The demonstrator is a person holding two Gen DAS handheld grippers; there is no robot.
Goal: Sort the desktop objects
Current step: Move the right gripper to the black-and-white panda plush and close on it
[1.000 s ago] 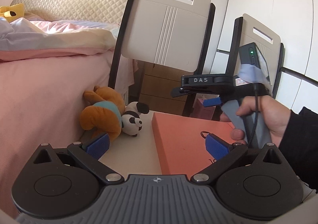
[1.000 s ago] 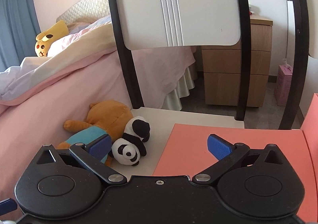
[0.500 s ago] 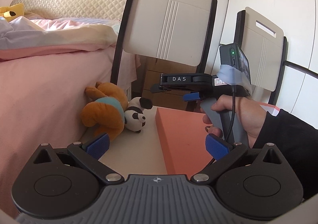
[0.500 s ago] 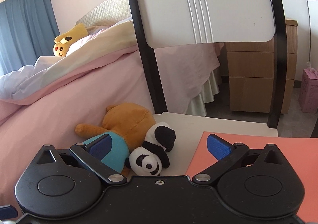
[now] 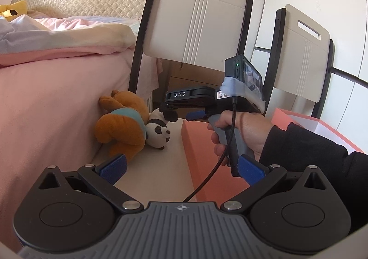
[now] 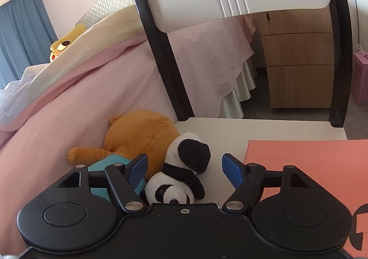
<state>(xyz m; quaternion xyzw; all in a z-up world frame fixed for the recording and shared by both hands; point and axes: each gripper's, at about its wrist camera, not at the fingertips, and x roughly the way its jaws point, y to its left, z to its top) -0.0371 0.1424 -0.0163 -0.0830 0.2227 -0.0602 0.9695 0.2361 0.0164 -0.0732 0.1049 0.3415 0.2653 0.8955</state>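
A small panda plush [image 6: 181, 171] lies on the white chair seat [image 6: 230, 130] against a brown bear plush in a teal shirt [image 6: 135, 134]. My right gripper [image 6: 185, 168] is open, its blue pads on either side of the panda and apart from it. In the left wrist view the right gripper [image 5: 181, 113] hovers over the panda [image 5: 157, 130] and bear [image 5: 124, 125]. My left gripper [image 5: 181, 169] is open and empty, held back above the seat. A salmon box [image 5: 202, 141] lies right of the plushes.
A pink bed [image 5: 46, 98] borders the seat on the left, with a yellow plush [image 6: 62, 45] on it. The chair back [image 5: 195, 15] rises behind; a second chair [image 5: 301, 54] stands to the right. A wooden drawer unit [image 6: 299, 61] and a pink box [image 6: 360, 79] stand beyond.
My right gripper has moved left and down toward the panda, so that its pads now flank it, and the jaws have narrowed somewhat. The left gripper has stayed back, nearly still.
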